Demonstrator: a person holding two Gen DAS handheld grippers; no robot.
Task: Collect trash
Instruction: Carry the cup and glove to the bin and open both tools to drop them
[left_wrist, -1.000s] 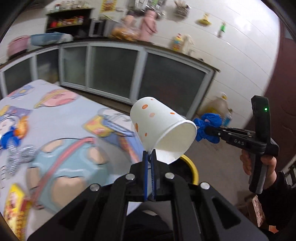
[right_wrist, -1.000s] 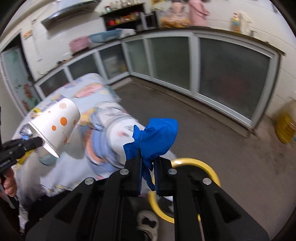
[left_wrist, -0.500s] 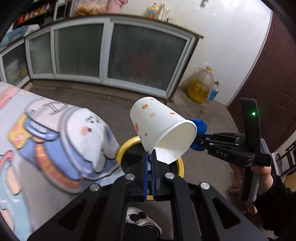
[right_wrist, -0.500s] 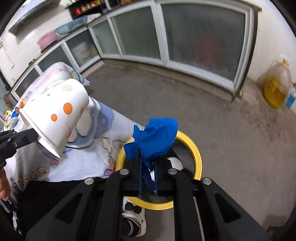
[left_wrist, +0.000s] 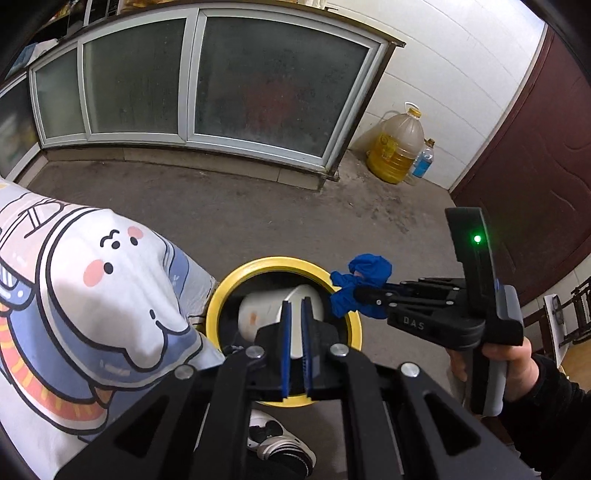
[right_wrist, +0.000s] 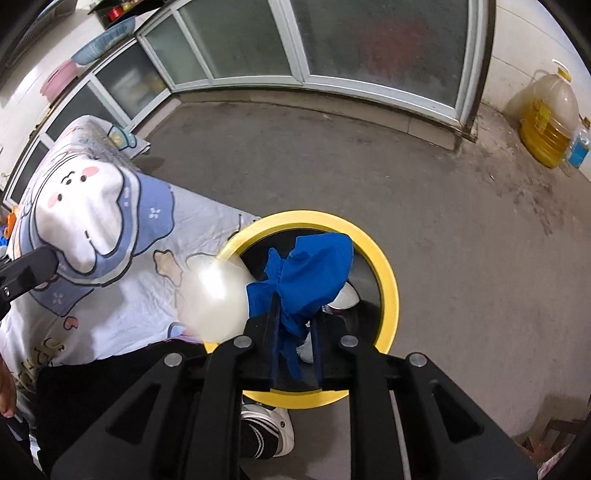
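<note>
A yellow-rimmed black trash bin (left_wrist: 221, 295) stands on the floor by the table's corner; it also shows in the right wrist view (right_wrist: 388, 280). A white paper cup (left_wrist: 266, 314) with orange dots is blurred, falling at the bin's mouth; the right wrist view shows it (right_wrist: 214, 299) at the bin's left rim. My left gripper (left_wrist: 296, 310) is above the bin, jaws slightly apart and empty. My right gripper (right_wrist: 295, 314) is shut on a crumpled blue glove (right_wrist: 306, 273) over the bin; the glove (left_wrist: 364, 284) hangs at the bin's right rim.
A table with a cartoon cloth (left_wrist: 92, 295) lies left of the bin. A person's shoe (left_wrist: 280, 443) is just below the bin. A yellow oil jug (left_wrist: 397, 147) and a small bottle (left_wrist: 423, 162) stand by the far wall. A dark red door (left_wrist: 535, 184) is at right.
My left gripper has opened and let go of the paper cup, which drops into the bin. Both grippers have tilted down over the bin; the right still holds the blue glove.
</note>
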